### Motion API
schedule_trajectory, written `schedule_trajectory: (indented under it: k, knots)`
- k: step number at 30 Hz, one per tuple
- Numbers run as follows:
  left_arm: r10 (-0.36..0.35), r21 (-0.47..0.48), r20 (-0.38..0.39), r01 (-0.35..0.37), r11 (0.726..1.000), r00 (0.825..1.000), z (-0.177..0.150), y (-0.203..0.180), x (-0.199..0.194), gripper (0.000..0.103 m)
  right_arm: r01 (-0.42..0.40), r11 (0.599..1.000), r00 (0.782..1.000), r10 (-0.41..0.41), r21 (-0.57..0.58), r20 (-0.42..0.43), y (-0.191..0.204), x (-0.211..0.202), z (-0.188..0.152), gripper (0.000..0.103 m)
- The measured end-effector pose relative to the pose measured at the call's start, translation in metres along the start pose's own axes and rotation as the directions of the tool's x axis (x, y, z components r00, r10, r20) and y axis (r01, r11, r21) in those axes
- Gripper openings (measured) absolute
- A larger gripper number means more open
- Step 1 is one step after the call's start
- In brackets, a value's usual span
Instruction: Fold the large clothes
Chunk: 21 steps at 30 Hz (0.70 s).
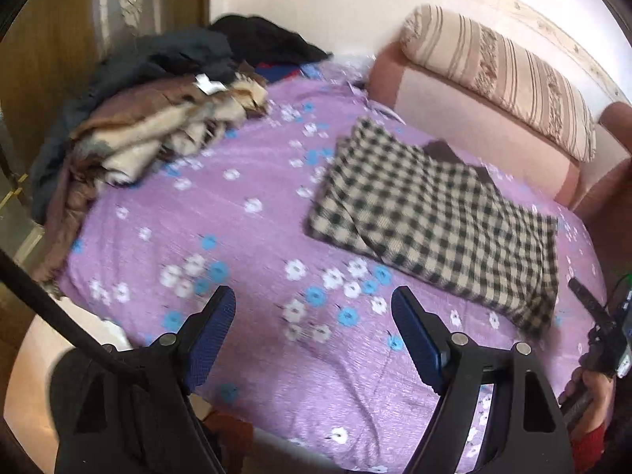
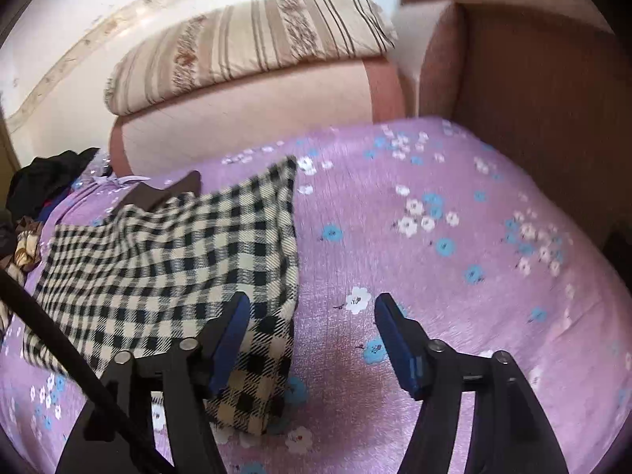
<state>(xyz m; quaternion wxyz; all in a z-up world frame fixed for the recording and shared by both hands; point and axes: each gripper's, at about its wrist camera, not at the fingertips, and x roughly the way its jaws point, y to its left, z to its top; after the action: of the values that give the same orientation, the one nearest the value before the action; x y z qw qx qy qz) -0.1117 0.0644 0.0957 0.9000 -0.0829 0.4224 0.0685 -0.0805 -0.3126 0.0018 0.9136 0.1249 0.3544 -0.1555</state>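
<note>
1. Far left, against the wooden wardrobe: the pile of unfolded clothes [image 1: 158,118] lay heaped on the bed. It held dark, brown and cream fabrics, soft and crumpled, with a white label showing. I judged this the work left.
2. My left gripper [image 1: 312,328] hovered over the purple floral bedsheet [image 1: 245,217], jaws spread wide, blue textured pads bare, nothing held.
3. Centre-right: the checked garment [image 1: 434,213] lay flat on the sheet as a rough rectangle, layered, with a dark brown collar or lining peeking out at its far edge. The weave looked thick, woollen, cream and black. I judged it folded, or very nearly.
4. My right gripper [image 2: 312,316] was also wide open and empty. Its left finger [image 2: 233,335] overlapped the garment's near corner; I could not tell if it touched.
5. Behind: the striped bolster [image 2: 252,43] rested on the pink sofa back [image 2: 252,118], smooth upholstery. Frames were motion-blurred.
</note>
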Motion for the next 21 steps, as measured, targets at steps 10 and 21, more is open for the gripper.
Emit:
schedule_trajectory:
  k: [10,21]
  knots:
    - [-0.015,0.014,-0.019,0.015,1.0,1.0,0.01,-0.008,0.071,0.08,0.06,0.996,0.997,-0.063,-0.066,-0.051,-0.007,0.002,-0.037,0.071]
    - [-0.091,0.108,0.027,0.087,0.99,0.996,0.054,-0.054,0.122,0.08,0.133,0.967,0.98,-0.161,-0.217,-0.116,0.007,-0.028,-0.079,0.071]
